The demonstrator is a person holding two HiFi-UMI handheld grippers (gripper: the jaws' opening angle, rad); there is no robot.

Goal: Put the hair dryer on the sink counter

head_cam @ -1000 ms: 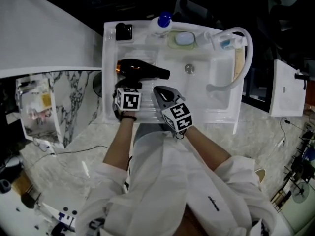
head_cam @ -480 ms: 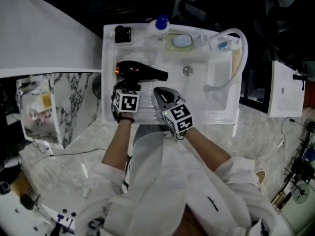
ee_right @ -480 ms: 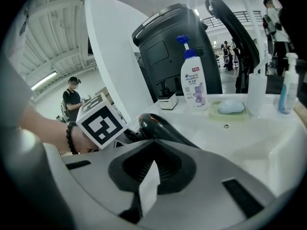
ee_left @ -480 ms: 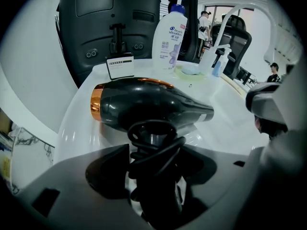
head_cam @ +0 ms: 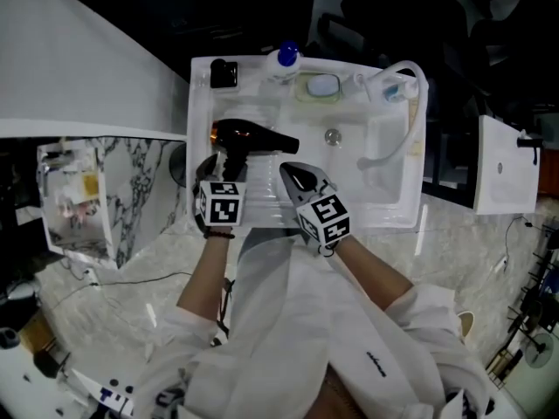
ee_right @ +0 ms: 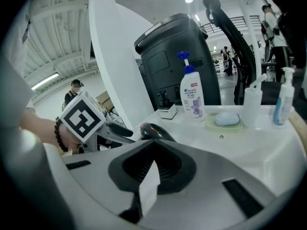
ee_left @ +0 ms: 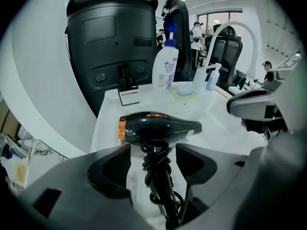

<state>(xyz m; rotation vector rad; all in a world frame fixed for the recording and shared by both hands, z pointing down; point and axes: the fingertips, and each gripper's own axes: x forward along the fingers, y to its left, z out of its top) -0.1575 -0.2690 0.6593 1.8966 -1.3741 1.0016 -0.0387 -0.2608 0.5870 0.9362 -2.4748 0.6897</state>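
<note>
The black hair dryer with an orange rear ring lies on the white sink counter at the basin's left, nozzle pointing right. Its cord is coiled round the handle. My left gripper straddles that handle with its jaws wide open. In the left gripper view both pads stand clear of the handle, with white counter showing on each side. My right gripper hovers just right of it over the counter's front edge, shut with nothing in it. In the right gripper view the dryer shows just beyond the closed tips.
A pump bottle, a soap dish and a small black box line the back of the counter. A curved faucet hose arcs over the right side. A marble-patterned surface lies to the left.
The left gripper's jaws have spread off the dryer's handle and the gripper has drawn back a little toward me. The dryer stays on the counter. The right gripper has barely moved.
</note>
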